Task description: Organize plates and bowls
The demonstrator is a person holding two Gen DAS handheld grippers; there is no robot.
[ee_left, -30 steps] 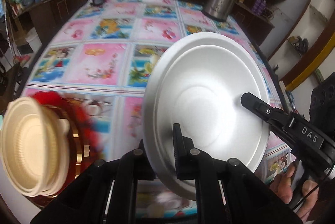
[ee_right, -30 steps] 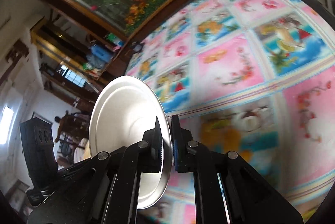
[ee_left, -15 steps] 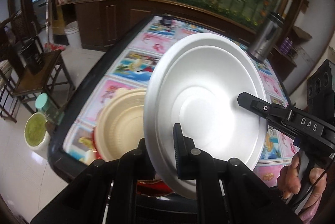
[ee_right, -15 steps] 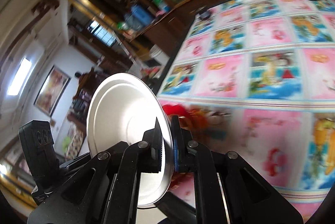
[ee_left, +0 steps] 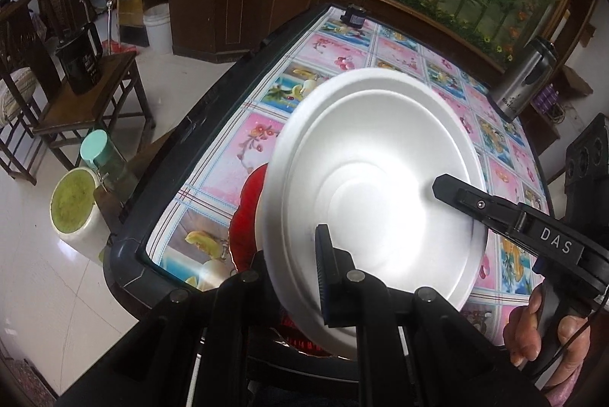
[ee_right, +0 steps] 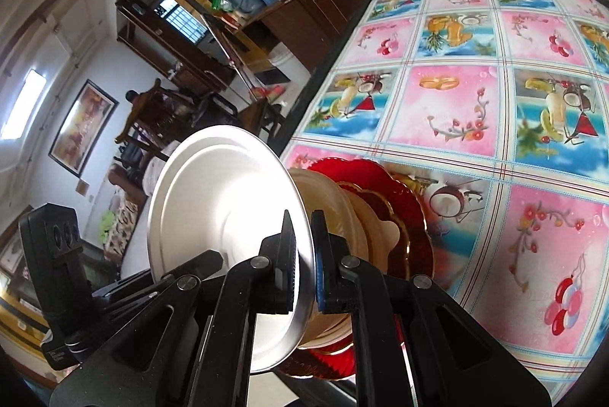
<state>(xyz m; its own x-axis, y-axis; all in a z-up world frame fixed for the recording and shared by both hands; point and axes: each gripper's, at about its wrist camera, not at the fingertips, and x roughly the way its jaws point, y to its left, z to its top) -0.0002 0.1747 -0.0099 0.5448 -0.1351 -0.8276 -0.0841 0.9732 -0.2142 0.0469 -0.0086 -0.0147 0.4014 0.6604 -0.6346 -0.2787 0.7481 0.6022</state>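
Both hand-held grippers, left (ee_left: 300, 266) and right (ee_right: 303, 255), clamp the round white metal plate (ee_left: 375, 201); stacking step; next: lower onto the cream bowl (ee_right: 335, 213), release.

- Plate (ee_left: 373, 186) held on edge btwn both grippers: left gripper (ee_left: 304, 277) pinches its near rim, right gripper (ee_right: 303, 255) pinches the rim on the opp. side.
- Behind plate: bowl (ee_right: 335, 209) on a scalloped dish (ee_right: 399, 209), dish on table (ee_right: 449, 110) near its corner.
- Flask (ee_left: 525, 80) on table, far side, ahead-right of left gripper.
- Chair (ee_left: 87, 102) and bucket (ee_left: 76, 205) on floor, left of table.
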